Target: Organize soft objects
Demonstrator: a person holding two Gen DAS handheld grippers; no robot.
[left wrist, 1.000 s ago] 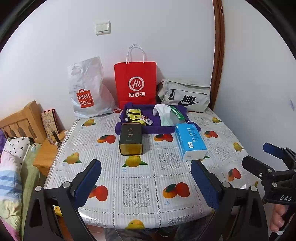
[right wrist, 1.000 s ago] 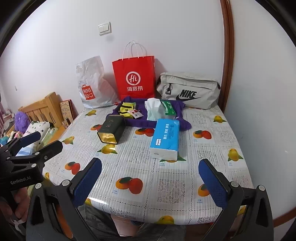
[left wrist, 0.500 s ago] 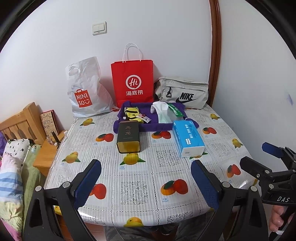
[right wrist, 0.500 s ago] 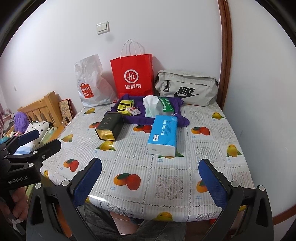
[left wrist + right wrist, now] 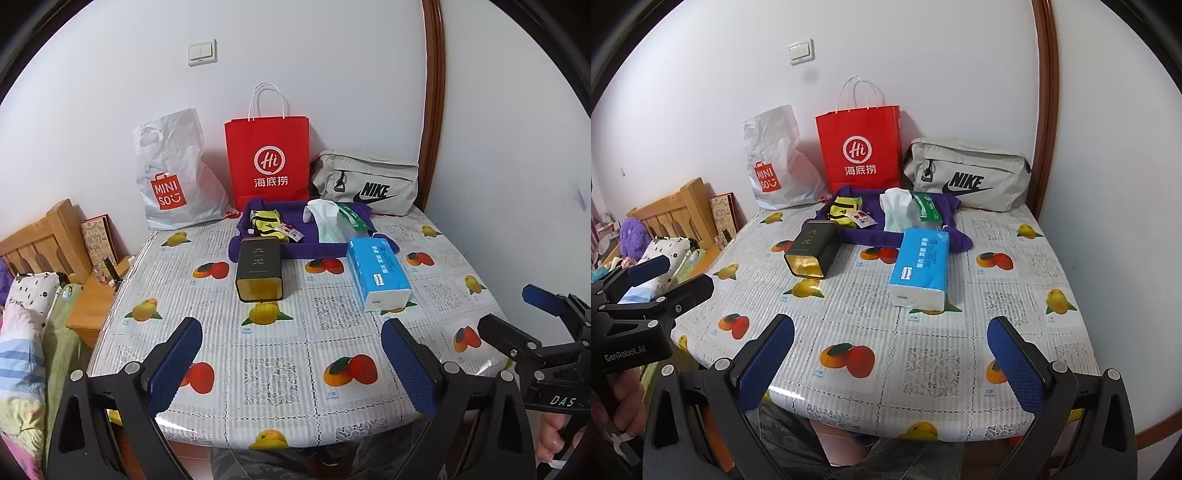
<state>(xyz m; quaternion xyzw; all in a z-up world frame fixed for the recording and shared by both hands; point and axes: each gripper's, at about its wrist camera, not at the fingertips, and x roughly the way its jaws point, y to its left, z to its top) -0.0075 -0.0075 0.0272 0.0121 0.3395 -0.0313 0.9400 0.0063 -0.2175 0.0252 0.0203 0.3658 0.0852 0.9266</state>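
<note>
A purple cloth (image 5: pixel 317 251) (image 5: pixel 919 240) lies at the table's far middle. On it lie yellow-black socks with a tag (image 5: pixel 266 223) (image 5: pixel 846 210) and a white tissue packet with a green label (image 5: pixel 328 221) (image 5: pixel 901 210). A blue tissue pack (image 5: pixel 376 271) (image 5: pixel 921 267) lies in front on the right. A dark tea tin (image 5: pixel 258 267) (image 5: pixel 812 253) lies in front on the left. My left gripper (image 5: pixel 291 363) and right gripper (image 5: pixel 890 363) are open and empty over the near table edge.
A white Miniso bag (image 5: pixel 173 173), a red paper bag (image 5: pixel 267 158) and a grey Nike bag (image 5: pixel 365 182) stand along the back wall. The table has a fruit-print cover (image 5: pixel 273 332). A wooden bedside stand (image 5: pixel 92 299) and bedding (image 5: pixel 26 332) are at the left.
Both grippers have pulled back and risen a little, so the table and its objects look slightly farther. Nothing on the table has moved.
</note>
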